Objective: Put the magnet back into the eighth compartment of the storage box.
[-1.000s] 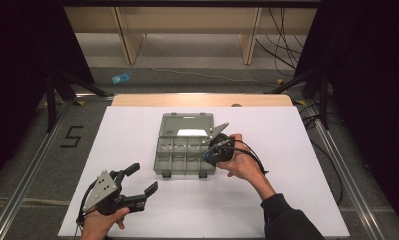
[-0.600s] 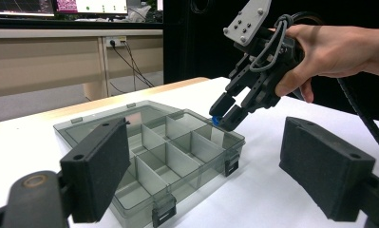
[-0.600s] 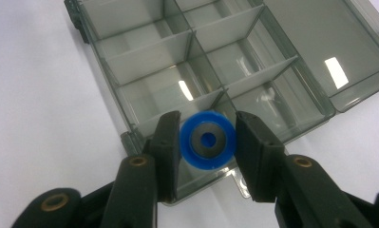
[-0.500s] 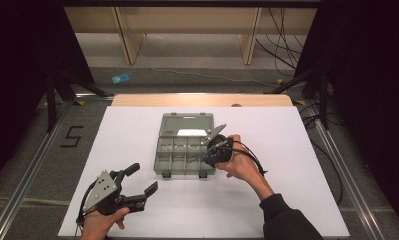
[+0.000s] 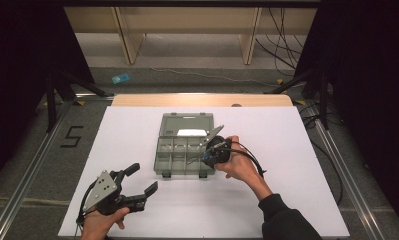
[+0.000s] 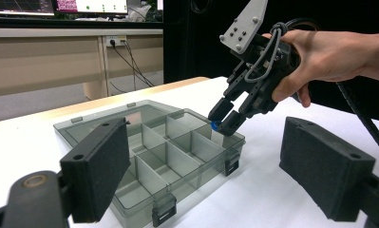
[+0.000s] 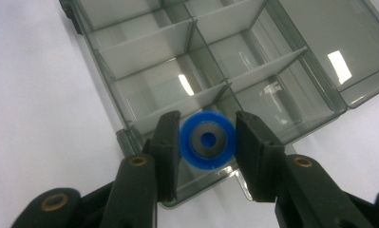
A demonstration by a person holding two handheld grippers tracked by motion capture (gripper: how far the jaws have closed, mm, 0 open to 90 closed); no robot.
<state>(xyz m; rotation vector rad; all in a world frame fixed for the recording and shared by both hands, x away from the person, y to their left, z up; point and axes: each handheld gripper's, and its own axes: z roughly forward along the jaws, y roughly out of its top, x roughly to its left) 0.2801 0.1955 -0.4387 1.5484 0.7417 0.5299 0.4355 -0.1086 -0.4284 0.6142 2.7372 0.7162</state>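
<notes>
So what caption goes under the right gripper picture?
Right gripper holds a blue ring over the open compartment box.

One clear grey compartment box (image 5: 183,150) lies open on the tabletop (image 5: 297,150), its single lid (image 5: 186,123) laid flat behind it. The box shows two rows of compartments, three across in each, six that I can count from the high view. Two black latches (image 6: 161,213) sit on its front edge. One blue ring with a dark centre (image 7: 207,140) is here. Two claws: the left claw (image 5: 137,180) and the right claw (image 5: 205,156), each with two jaws. Two hands hold them, one apiece.
</notes>
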